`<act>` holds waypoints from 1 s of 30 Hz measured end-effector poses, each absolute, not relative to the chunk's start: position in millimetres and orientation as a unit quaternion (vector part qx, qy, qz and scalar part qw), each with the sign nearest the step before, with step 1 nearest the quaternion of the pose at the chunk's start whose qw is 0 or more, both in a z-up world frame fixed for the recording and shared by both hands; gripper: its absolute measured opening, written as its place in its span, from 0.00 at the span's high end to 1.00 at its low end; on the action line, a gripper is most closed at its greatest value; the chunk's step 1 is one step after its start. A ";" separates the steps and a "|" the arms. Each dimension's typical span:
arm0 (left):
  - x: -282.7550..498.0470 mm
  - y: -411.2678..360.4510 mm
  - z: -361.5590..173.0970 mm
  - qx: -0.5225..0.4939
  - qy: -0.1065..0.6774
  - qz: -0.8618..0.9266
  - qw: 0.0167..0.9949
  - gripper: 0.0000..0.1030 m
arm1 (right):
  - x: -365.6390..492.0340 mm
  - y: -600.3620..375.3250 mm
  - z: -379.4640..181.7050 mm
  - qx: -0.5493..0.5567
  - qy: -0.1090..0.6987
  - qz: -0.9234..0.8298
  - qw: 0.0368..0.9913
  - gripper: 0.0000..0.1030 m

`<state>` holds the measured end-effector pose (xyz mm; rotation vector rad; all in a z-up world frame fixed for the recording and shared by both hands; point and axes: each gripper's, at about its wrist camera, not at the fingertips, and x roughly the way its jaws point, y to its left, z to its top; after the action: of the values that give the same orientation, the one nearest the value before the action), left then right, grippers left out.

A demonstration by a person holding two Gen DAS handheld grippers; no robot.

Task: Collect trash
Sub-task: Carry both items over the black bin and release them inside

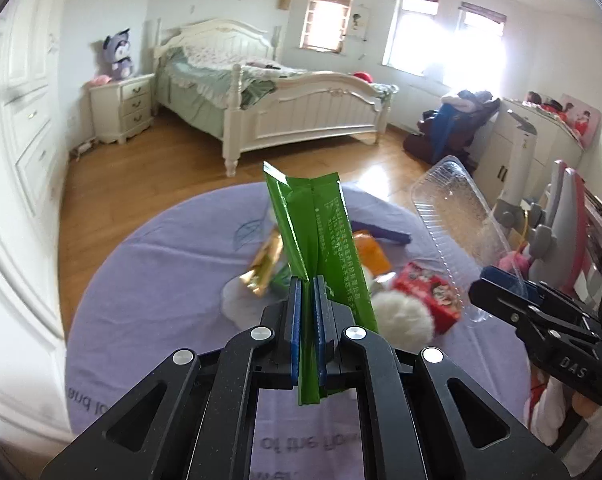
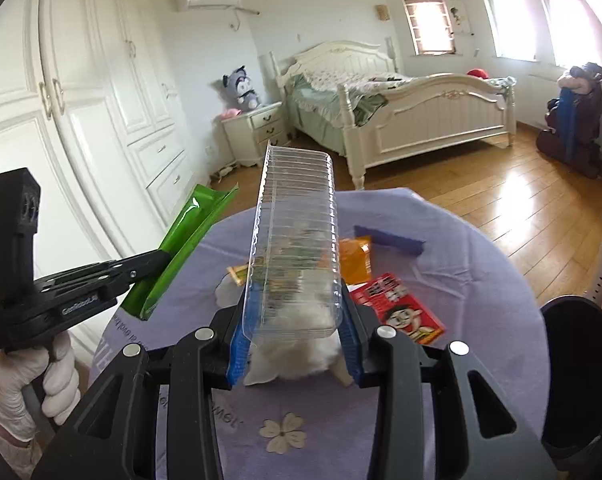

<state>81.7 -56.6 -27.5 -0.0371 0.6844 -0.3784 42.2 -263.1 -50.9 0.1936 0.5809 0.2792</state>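
Observation:
My left gripper (image 1: 307, 292) is shut on a green foil wrapper (image 1: 321, 232) and holds it upright above the round table; it also shows in the right wrist view (image 2: 181, 248). My right gripper (image 2: 295, 320) is shut on a clear ribbed plastic tray (image 2: 297, 248), lifted above the table; the tray also shows in the left wrist view (image 1: 457, 220). On the purple tablecloth (image 1: 161, 280) lie a gold wrapper (image 1: 265, 264), an orange packet (image 2: 355, 258), a red cartoon packet (image 2: 401, 312), a blue strip (image 2: 389, 238) and white crumpled tissue (image 1: 401, 316).
A dark round bin rim (image 2: 577, 360) sits at the right of the table. White wardrobes (image 2: 81, 120) stand to the left. A bed (image 2: 401, 112), a nightstand (image 2: 253, 128) and wooden floor (image 2: 521, 200) lie beyond the table.

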 end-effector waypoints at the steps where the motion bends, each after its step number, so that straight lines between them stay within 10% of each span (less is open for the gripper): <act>1: 78.3 -71.9 -21.9 -0.017 0.327 -0.199 0.924 0.93 | 40.9 -274.1 -48.2 0.098 0.278 0.125 0.947 0.64; 30: 94.5 -383.1 -69.7 0.045 0.366 -0.428 0.825 0.93 | -11.2 -523.3 -114.5 0.162 0.298 -0.159 0.927 0.63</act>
<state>94.5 -383.1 -69.7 0.0955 0.7774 -0.9101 -11.2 -523.3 -114.5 0.3313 0.6112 -0.3261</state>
